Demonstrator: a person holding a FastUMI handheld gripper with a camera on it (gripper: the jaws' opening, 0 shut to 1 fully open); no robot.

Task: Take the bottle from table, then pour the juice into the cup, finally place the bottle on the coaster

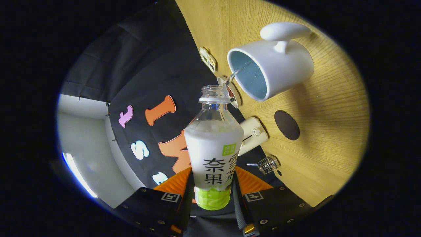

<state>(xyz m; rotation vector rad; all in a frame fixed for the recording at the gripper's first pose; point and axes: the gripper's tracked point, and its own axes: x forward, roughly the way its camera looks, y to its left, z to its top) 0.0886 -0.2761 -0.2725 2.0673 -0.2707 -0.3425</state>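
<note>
My gripper (212, 197) is shut on the bottle (213, 148), a clear plastic bottle with a white and green label and no cap. Both fingers press on its lower part. The whole view is rolled sideways, so the bottle is tipped over. A thin stream of liquid (232, 77) runs from the bottle's open mouth into the white cup (279, 70), which has a blue inside and a handle. The cup stands on the wooden table (329, 131) just beyond the bottle's mouth. A dark round coaster (286, 124) lies on the table beside the cup.
A small white boxy object (253, 134) and a small clear glass item (268, 164) sit near the table's edge. Two flat round pieces (208, 59) lie by the table's edge near the cup. The booth's black cloth wall (144, 75) hangs behind.
</note>
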